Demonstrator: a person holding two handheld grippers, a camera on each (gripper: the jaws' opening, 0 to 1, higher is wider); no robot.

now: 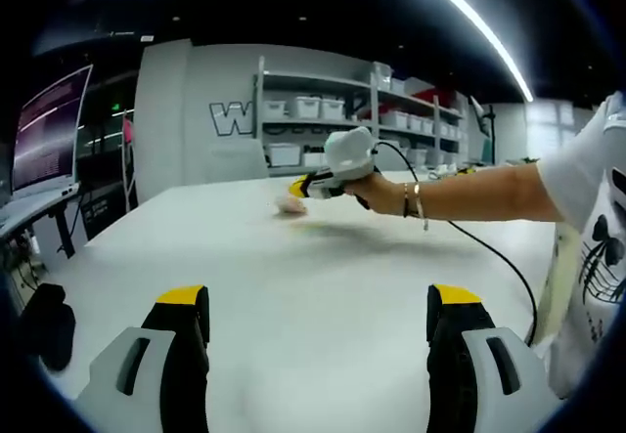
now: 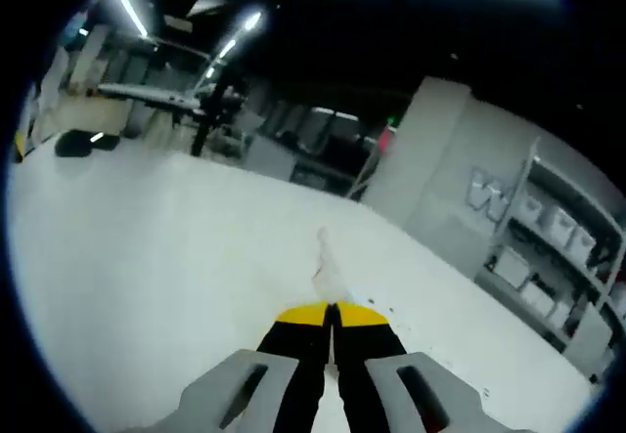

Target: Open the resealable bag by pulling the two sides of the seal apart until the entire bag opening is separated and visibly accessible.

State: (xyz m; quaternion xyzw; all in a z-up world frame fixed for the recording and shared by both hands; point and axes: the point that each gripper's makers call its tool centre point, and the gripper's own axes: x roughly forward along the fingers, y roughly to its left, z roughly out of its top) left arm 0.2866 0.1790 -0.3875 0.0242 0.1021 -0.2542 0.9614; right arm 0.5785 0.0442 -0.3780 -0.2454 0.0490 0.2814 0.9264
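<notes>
Jaws of the left gripper [image 1: 318,321] stand wide apart in the left gripper view, black with yellow tips, nothing between them, hovering over the near part of the white table [image 1: 323,267]. Beyond them, toward the far side of that table, a person's hand [image 1: 364,191] holds the right gripper [image 1: 298,189], reached in from the right with a bracelet [image 1: 415,201] on the wrist and a black cable [image 1: 499,257] trailing back across the table top. That gripper's yellow-tipped end sits right at a small, pale, blurred thing lying on the table, the resealable bag [image 1: 290,205]; its detail is too small to read here. A dark object [image 1: 44,325] lies at the table's left edge, and behind the table's far side stand shelves with white bins [image 1: 333,120].

In the right gripper view, the right gripper [image 2: 333,314] has its jaws pressed together, the yellow tips meeting on the near end of the resealable bag [image 2: 328,272], a thin clear strip with a small red mark that runs away from the tips over the white table [image 2: 147,247]. Past the table's far edge stands a grey pillar [image 2: 421,150], with shelves of white bins [image 2: 548,238] to its right.
</notes>
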